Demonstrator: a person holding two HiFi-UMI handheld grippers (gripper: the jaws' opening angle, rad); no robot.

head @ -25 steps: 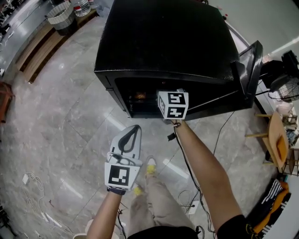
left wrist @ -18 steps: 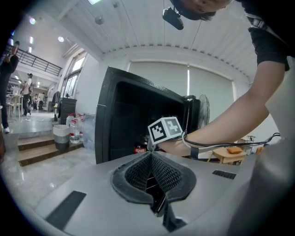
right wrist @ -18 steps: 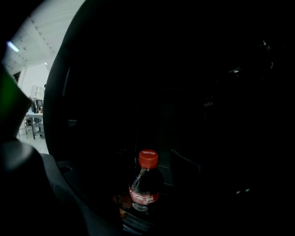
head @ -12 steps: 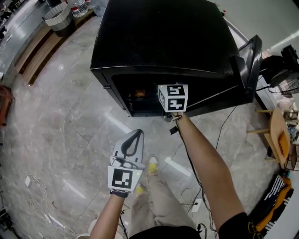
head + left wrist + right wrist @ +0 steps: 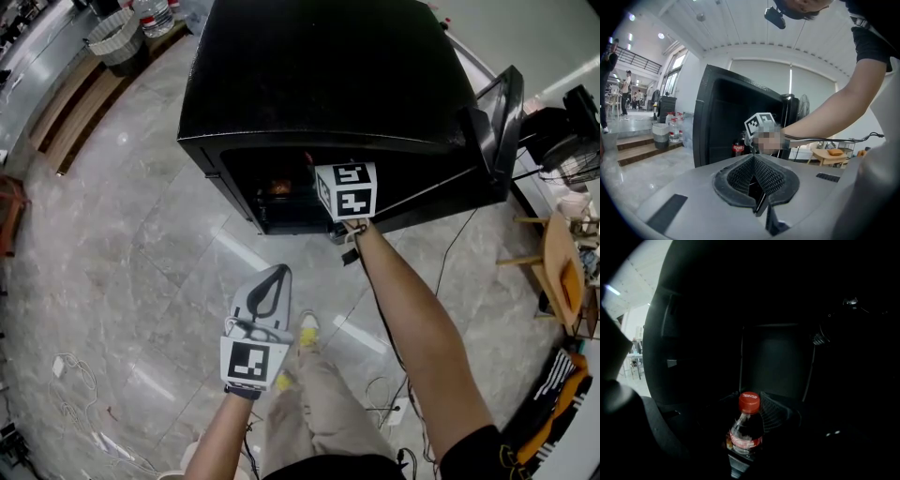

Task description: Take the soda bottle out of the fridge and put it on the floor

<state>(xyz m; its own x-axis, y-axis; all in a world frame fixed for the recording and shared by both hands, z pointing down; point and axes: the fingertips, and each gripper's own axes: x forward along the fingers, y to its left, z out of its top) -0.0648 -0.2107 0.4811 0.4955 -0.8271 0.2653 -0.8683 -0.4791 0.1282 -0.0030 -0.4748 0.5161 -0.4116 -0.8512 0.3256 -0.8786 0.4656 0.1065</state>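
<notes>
The soda bottle [image 5: 746, 427], dark with a red cap and red label, stands upright inside the black fridge [image 5: 328, 75]. In the right gripper view my right gripper [image 5: 751, 411] reaches into the dark interior. Its jaws are closing, the bottle is between them, and the ribbed pads [image 5: 780, 414] lie against its sides. In the head view only that gripper's marker cube [image 5: 345, 190] shows at the fridge mouth. The left gripper view shows the bottle [image 5: 737, 148] small beside the cube. My left gripper [image 5: 272, 281] hangs low over the floor, shut and empty.
The fridge door [image 5: 502, 122] stands open to the right. A white basket [image 5: 117, 33] and wooden steps [image 5: 75, 103] lie at the back left. A wooden chair [image 5: 561, 281] and a fan [image 5: 572, 169] stand at the right. Cables [image 5: 70, 366] trail on the grey stone floor.
The right gripper's cube has edged slightly deeper toward the fridge opening. The left gripper has drifted a little down and right over the floor.
</notes>
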